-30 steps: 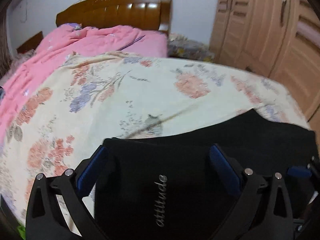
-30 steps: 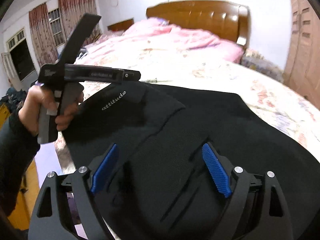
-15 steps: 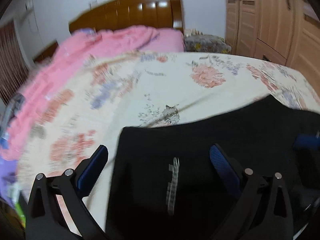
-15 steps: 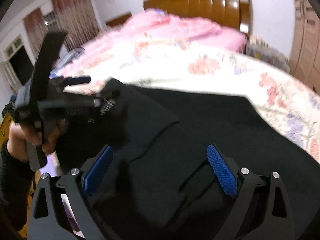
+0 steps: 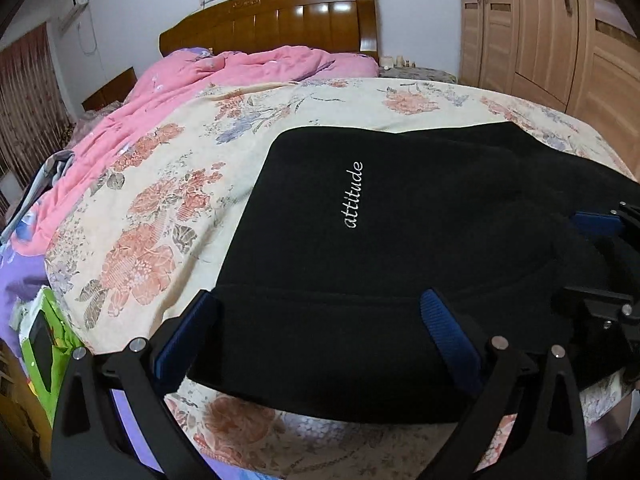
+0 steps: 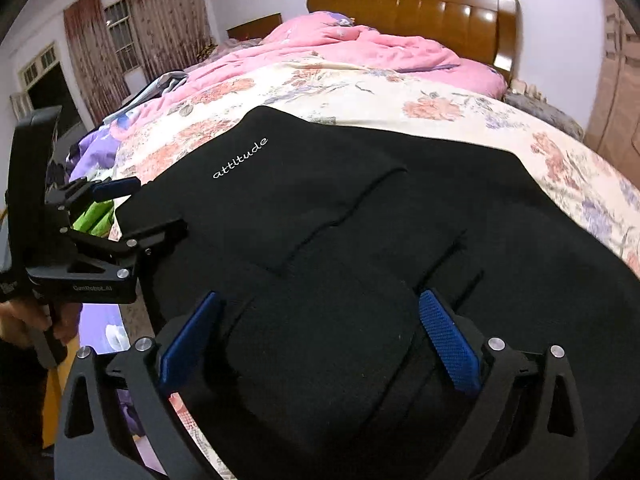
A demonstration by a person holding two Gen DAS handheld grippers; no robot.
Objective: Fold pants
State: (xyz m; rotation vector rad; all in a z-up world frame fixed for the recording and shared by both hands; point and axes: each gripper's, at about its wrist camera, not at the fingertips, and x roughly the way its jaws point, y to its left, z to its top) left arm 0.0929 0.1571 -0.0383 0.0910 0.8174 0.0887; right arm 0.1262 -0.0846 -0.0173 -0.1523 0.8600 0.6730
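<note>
Black pants [image 5: 400, 248] with white "attitude" lettering lie folded on the floral bedsheet [image 5: 168, 184], near the bed's front edge. They also show in the right wrist view [image 6: 360, 240]. My left gripper [image 5: 316, 332] is open, its blue-padded fingers spread over the pants' near edge, holding nothing. My right gripper [image 6: 320, 332] is open over a thick folded part of the pants. The left gripper also shows in the right wrist view [image 6: 116, 212] at the pants' left edge, and the right gripper shows at the right edge of the left wrist view [image 5: 600, 256].
A pink quilt [image 5: 192, 80] lies bunched along the bed's far and left side before a wooden headboard [image 5: 280, 20]. A wooden wardrobe [image 5: 560, 32] stands to the right. A green packet [image 5: 44, 344] lies off the bed's left corner. Curtains [image 6: 140, 32] hang left.
The left gripper has pulled back and lifted, so more of the pants and the lettering show. The pants now lie flat. Both grippers stay open.
</note>
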